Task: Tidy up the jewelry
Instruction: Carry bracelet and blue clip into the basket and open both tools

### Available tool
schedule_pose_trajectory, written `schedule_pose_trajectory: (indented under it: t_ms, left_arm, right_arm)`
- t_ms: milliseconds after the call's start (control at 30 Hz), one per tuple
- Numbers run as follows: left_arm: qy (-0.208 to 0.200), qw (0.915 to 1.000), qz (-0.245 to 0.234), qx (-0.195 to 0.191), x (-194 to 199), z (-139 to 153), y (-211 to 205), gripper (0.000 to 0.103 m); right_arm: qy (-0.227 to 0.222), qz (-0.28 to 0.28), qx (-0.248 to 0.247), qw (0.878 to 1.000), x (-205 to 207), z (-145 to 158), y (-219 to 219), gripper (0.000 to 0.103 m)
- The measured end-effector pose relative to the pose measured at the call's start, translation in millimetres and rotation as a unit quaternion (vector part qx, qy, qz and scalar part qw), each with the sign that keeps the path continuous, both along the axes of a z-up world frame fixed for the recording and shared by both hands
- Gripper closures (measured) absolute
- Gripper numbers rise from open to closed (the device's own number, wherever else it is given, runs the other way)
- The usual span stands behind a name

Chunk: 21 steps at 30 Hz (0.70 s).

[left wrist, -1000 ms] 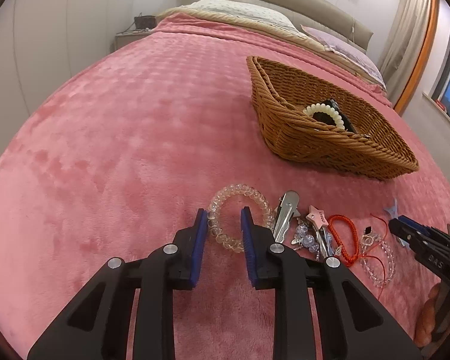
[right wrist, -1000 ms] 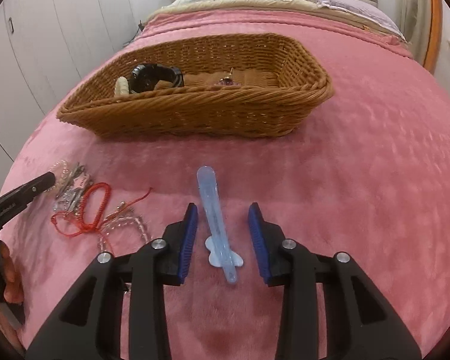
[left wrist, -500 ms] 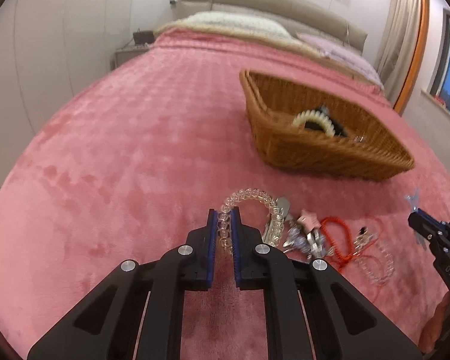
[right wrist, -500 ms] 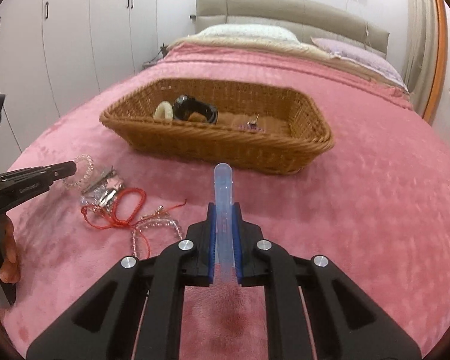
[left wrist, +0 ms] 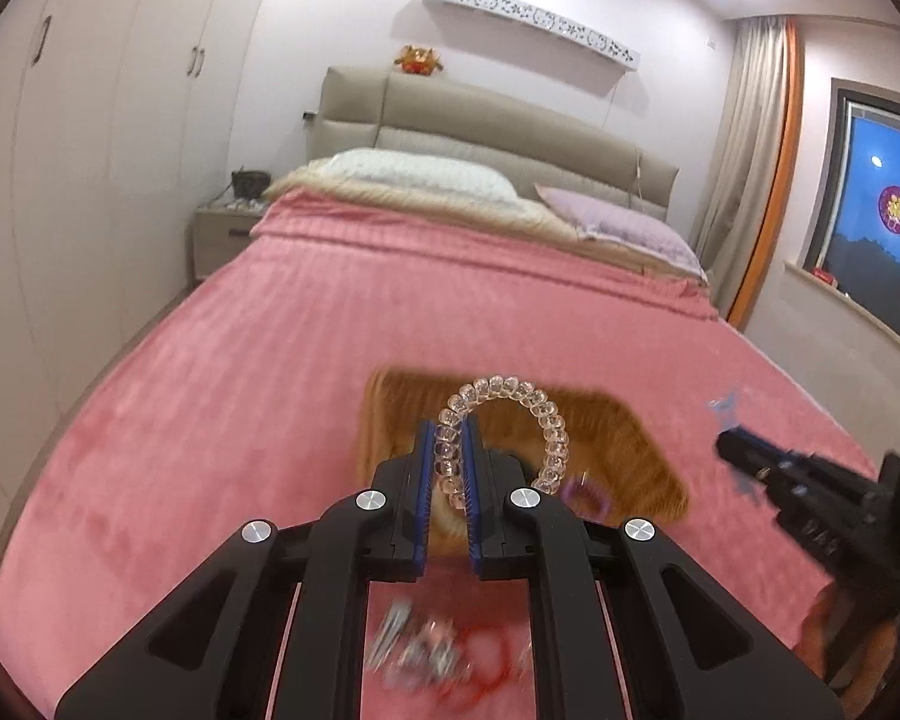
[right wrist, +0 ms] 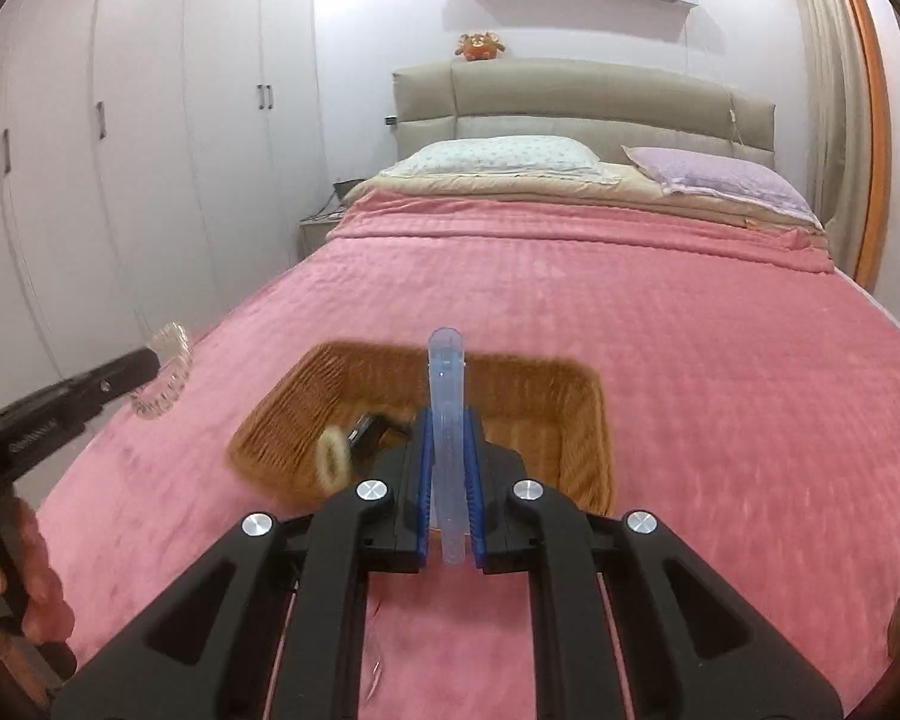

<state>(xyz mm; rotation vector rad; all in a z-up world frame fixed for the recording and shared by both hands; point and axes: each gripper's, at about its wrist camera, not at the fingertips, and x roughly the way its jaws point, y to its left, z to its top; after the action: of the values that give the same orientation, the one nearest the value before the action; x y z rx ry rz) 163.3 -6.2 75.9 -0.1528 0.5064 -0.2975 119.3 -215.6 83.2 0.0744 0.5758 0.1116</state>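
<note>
Two pieces are now carried off the bed [right wrist: 660, 330], where a second ago both lay on the blanket. Left hand-held gripper [left wrist: 449, 468] is clamped on the clear bead bracelet [left wrist: 540, 414], held up in front of the wicker basket [left wrist: 630, 450]. Right hand-held gripper [right wrist: 448, 474] is clamped on the pale blue hair clip [right wrist: 446, 384], raised before the same basket. Release into the basket is judged next. Loose pieces [left wrist: 432, 654] remain on the blanket.

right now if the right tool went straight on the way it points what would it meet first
Probably the wicker basket: the right tool, shut on a clear blue hair clip, points over its open interior, though depth is unclear.
</note>
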Motion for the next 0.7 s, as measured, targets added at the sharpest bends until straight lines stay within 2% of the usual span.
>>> schedule_pose_trajectory:
  t_ms: [100, 300, 500, 700]
  left_arm:
    - [-0.004, 1.0, -0.003, -0.002, 29, -1, -18, 0.096]
    - [0.034, 0.9993, -0.007, 0.012, 90, -48, -46, 0.096]
    - [0.063, 0.9977, -0.013, 0.024, 110, -79, -45, 0.096]
    - [0.076, 0.9964, -0.019, 0.031, 113, -93, -46, 0.095]
  right_arm:
    - [0.032, 0.005, 0.031, 0.999, 40, -9, -8, 0.095]
    - [0.1, 0.002, 0.052, 0.994, 105, -53, -13, 0.095]
    - [0.137, -0.004, 0.053, 0.989, 124, -91, -17, 0.095]
    - [0.161, 0.001, 0.043, 0.986, 131, -108, -10, 0.094]
